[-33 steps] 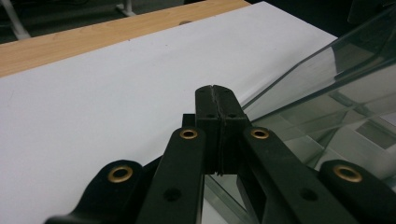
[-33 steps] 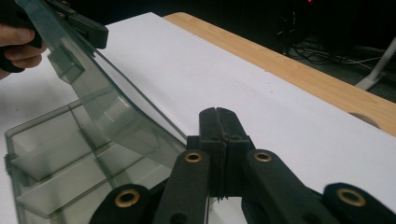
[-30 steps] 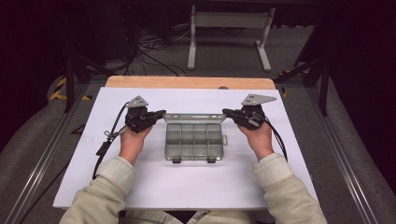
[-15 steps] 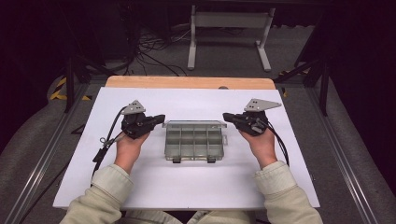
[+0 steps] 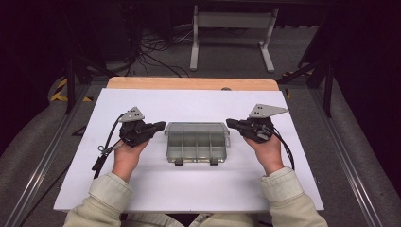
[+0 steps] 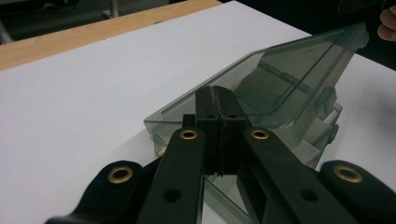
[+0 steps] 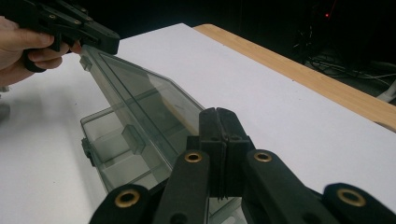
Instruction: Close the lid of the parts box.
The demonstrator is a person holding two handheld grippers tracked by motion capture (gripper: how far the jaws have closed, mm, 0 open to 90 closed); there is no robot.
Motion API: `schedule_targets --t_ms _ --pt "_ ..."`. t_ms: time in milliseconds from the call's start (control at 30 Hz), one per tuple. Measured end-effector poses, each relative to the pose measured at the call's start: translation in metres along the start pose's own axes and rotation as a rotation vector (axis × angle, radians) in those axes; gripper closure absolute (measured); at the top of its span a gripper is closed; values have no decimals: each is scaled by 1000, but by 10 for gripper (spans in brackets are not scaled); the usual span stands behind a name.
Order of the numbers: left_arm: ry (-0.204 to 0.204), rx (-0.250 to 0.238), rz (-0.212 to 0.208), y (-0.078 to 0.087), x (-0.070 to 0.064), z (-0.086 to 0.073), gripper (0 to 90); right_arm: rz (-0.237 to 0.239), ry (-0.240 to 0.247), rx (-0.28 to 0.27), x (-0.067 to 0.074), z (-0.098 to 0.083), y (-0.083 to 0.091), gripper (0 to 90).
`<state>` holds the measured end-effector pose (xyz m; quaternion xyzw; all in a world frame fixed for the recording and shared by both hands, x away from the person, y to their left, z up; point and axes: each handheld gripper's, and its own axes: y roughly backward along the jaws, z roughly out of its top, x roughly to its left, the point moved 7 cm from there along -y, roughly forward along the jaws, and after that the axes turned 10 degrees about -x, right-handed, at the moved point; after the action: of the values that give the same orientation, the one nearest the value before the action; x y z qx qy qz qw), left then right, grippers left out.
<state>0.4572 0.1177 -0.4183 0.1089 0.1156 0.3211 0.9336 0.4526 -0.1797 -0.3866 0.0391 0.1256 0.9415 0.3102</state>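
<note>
Left tool [image 5: 161, 126] and right tool [image 5: 231, 123] closed, empty, flanking half-raised lid [image 5: 196, 128] of clear box [image 5: 196, 150]

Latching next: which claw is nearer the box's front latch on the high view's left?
Left. The left claw sits at the lid's left end, just behind that latch; the right claw is at the lid's opposite end, beyond the other latch.

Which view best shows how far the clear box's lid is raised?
The left gripper view: the clear smoky plastic compartment box's hinged lid stands tilted well above its base, seen side-on. The right gripper view shows the lid edge-on along its sloping length. The high view shows it from above, so its angle reads poorly.
</note>
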Motion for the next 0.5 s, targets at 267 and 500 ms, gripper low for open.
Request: schedule_targets --t_ms 267,500 --pt "-14 28 -28 5 -8 4 898 27 5 38 8 -4 2 900" --pt "-26 117 -40 7 -14 2 897 64 -3 92 14 -7 3 900"
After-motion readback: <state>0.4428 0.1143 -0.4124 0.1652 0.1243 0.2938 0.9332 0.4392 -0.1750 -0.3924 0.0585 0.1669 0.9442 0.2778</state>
